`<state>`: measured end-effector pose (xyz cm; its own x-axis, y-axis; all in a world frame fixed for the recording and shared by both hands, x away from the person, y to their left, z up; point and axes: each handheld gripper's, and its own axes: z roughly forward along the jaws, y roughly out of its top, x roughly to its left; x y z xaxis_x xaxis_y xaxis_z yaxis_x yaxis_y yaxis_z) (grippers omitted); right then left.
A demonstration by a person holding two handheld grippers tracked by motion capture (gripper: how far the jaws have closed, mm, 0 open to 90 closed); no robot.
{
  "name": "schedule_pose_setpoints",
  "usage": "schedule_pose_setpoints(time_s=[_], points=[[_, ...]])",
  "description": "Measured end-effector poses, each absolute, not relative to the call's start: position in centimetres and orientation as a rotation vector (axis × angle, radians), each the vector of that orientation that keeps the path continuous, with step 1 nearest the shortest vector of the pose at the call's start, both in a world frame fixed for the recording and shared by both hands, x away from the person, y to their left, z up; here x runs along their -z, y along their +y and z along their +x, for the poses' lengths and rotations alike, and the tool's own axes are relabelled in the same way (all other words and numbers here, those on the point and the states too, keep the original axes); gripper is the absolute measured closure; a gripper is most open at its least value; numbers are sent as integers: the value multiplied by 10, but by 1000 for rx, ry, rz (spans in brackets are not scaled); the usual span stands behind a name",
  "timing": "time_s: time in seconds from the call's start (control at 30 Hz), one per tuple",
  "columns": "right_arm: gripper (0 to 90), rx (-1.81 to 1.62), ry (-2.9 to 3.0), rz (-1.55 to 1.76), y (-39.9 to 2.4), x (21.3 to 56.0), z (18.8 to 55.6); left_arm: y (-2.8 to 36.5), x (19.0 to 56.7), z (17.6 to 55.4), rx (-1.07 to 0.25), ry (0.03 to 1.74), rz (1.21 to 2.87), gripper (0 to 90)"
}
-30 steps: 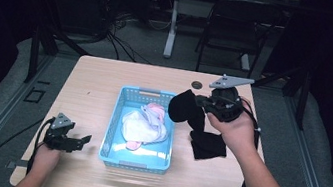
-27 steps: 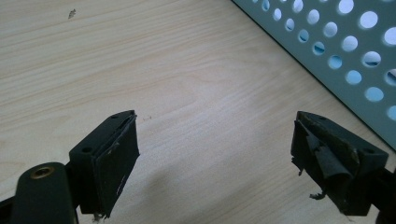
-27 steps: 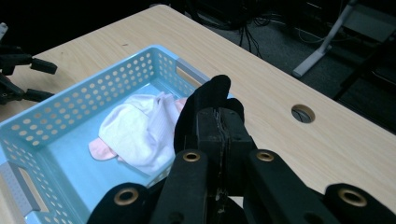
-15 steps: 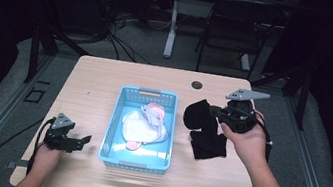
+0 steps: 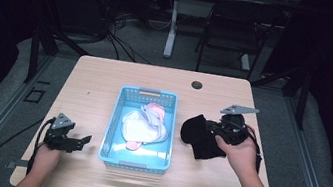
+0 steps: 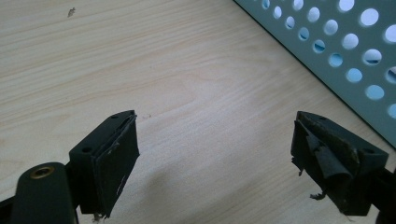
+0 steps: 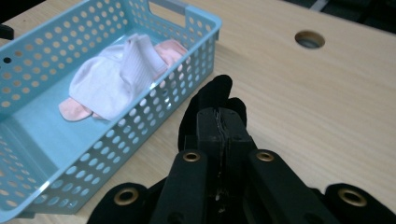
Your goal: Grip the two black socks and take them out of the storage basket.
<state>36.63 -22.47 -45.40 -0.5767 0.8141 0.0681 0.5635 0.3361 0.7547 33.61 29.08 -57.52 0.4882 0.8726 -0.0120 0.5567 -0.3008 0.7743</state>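
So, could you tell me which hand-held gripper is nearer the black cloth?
Right: the right hand-held gripper is shut on the black cloth; the left hand-held gripper sits beyond the blue basket.

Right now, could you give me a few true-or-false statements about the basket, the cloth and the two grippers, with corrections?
1. The right gripper is shut on the black cloth. True.
2. The blue basket is empty. False: it holds white and pink clothing.
3. The left gripper has its jaws open over bare table. True.
4. The black cloth lies inside the basket. False: it is outside, on the basket's right in the high view.
5. The left gripper grips the basket rim. False: it holds nothing.
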Motion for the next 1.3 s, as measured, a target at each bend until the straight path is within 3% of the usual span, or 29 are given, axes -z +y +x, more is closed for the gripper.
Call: schedule_pose_setpoints(time_s=[0.33, 0.53, 0.57, 0.97, 1.03, 1.3], points=[[881, -990, 2203, 1380, -254, 498, 379, 291, 576, 337, -543, 1176, 2000, 151], [821, -974, 2167, 1472, -270, 525, 379, 290, 576, 337, -541, 1179, 2009, 151], [779, -969, 2137, 1486, -274, 532, 378, 290, 577, 337, -540, 1178, 2011, 151], [628, -985, 2071, 1519, -281, 543, 366, 290, 577, 338, -541, 1180, 2008, 151], [571, -976, 2075, 1512, -280, 544, 365, 290, 577, 338, -539, 1182, 2005, 151], [520, -973, 2065, 1504, -279, 541, 363, 291, 576, 337, -541, 1182, 2003, 151]])
